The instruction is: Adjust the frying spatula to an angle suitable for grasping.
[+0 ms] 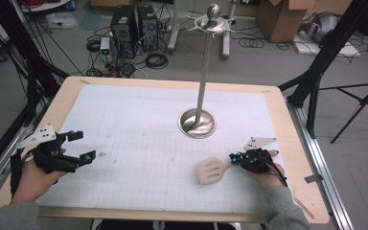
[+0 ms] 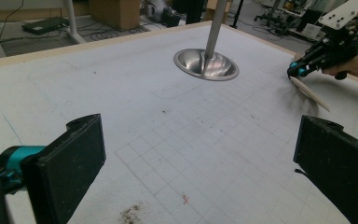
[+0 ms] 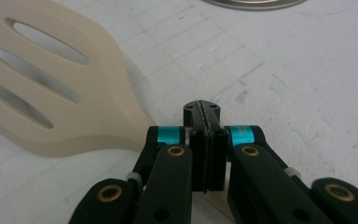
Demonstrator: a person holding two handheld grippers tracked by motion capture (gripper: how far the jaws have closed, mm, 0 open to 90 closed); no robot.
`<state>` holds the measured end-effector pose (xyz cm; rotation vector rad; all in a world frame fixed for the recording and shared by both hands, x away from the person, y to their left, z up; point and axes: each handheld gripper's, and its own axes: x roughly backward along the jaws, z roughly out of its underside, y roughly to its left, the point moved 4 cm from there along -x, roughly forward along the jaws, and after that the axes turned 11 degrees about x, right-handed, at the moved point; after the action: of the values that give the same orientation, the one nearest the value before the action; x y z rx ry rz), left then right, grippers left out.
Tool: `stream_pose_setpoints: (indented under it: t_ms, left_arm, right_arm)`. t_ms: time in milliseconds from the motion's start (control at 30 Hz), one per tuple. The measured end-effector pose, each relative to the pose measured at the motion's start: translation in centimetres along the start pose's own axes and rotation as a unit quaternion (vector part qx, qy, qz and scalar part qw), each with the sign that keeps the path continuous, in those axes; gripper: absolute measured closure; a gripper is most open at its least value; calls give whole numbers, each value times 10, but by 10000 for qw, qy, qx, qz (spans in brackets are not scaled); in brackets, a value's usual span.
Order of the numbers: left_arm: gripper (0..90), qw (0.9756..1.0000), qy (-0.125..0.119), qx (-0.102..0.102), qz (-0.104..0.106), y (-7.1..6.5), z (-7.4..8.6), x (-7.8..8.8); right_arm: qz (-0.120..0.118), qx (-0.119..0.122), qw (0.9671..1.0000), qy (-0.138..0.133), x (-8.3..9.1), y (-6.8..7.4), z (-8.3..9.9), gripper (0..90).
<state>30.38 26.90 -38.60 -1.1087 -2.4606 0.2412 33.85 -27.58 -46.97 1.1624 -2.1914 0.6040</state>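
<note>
A cream slotted spatula (image 1: 211,170) (image 3: 51,93) sits at the right front of the white grid mat, its handle running right into my right gripper (image 1: 234,157) (image 3: 204,109). That gripper's jaws are pressed together over the thin handle, and a bit of cream shows beneath them. In the left gripper view the spatula (image 2: 310,92) looks tilted, with a shadow under it. My left gripper (image 1: 80,146) (image 2: 196,149) rests at the left front, wide open with nothing between its pads. A metal utensil stand (image 1: 197,123) (image 2: 206,64) rises from the mat's middle.
The stand's tall pole ends in a ring of hooks (image 1: 213,22) with nothing hanging on it. The wooden table edge (image 1: 287,124) frames the mat. A small dark smudge (image 2: 130,213) marks the mat near the left gripper.
</note>
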Motion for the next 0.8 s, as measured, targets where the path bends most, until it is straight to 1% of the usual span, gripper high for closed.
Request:
stream_pose_setpoints:
  t_ms: [233,433,533,667,733,767,800]
  left_arm:
    - [26,10000,-29,9,34,-1,-1,-1]
    - [26,10000,3,4,50,-1,-1,-3]
    - [26,10000,23,1,78,-2,-1,-5]
    - [26,9999,26,-27,93,-2,-2,-8]
    - [26,9999,43,-30,100,-2,-2,-9]
    - [26,9999,41,-12,118,-3,-2,-10]
    - [26,9999,48,-23,116,-3,-3,-11]
  right_arm:
    - [-31,-16,10000,8,11,13,7,900]
    - [-98,126,9999,33,22,26,15,900]
    - [-113,154,9998,36,28,32,19,900]
    - [-152,122,9998,-16,32,36,23,900]
    - [-196,-43,9997,-131,32,34,25,900]
    - [-201,-69,9996,-173,33,33,26,900]
    - [-91,-18,9998,-179,35,32,26,900]
